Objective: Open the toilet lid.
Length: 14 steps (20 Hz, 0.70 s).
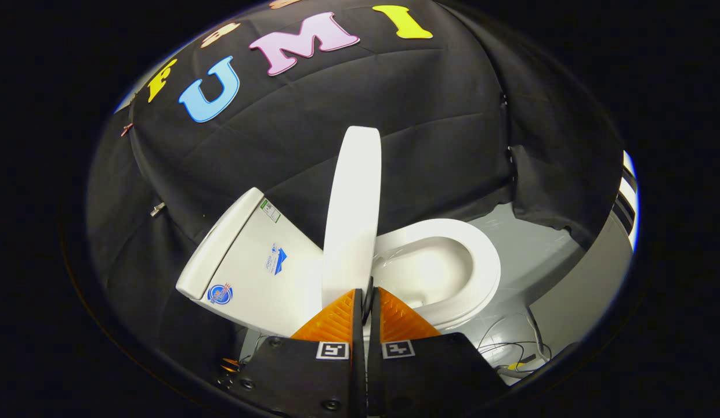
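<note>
The toilet lid (353, 215) stood raised, edge-on just ahead of your gripper (368, 302), between tank (249, 261) and seat ring (452, 267). Your fingers were nearly closed; whether they pinched its lower edge, I cannot tell. Cables (510, 348) lay on the floor (534, 255).

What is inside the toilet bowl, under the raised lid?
The lid stands raised, its edge pinched between the gripper fingers. The seat rings a bare white bowl. The bowl's bottom is hidden by the fingers and the seat rim.
</note>
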Motion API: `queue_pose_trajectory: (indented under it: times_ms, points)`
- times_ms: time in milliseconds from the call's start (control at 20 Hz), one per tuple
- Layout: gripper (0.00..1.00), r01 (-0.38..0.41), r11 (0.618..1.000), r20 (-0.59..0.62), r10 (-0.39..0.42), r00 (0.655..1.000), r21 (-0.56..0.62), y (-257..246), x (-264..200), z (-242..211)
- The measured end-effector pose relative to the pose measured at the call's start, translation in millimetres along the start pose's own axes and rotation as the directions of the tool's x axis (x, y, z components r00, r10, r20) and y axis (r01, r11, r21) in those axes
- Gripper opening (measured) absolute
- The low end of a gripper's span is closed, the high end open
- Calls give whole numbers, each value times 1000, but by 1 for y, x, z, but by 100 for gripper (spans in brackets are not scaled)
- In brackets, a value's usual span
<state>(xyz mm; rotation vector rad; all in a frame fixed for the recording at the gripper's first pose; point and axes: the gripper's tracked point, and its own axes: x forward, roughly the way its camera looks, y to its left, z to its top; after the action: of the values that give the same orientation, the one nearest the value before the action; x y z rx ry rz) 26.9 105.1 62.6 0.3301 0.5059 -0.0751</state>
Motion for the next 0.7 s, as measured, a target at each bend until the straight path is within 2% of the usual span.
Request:
queue_pose_trajectory:
  times_ms: [300, 700]
  points:
    - [8, 7, 998, 7, -7, 1000, -59, 40, -5, 2]
    - [8, 64, 983, 10, -64, 998, -171, 85, -9, -2]
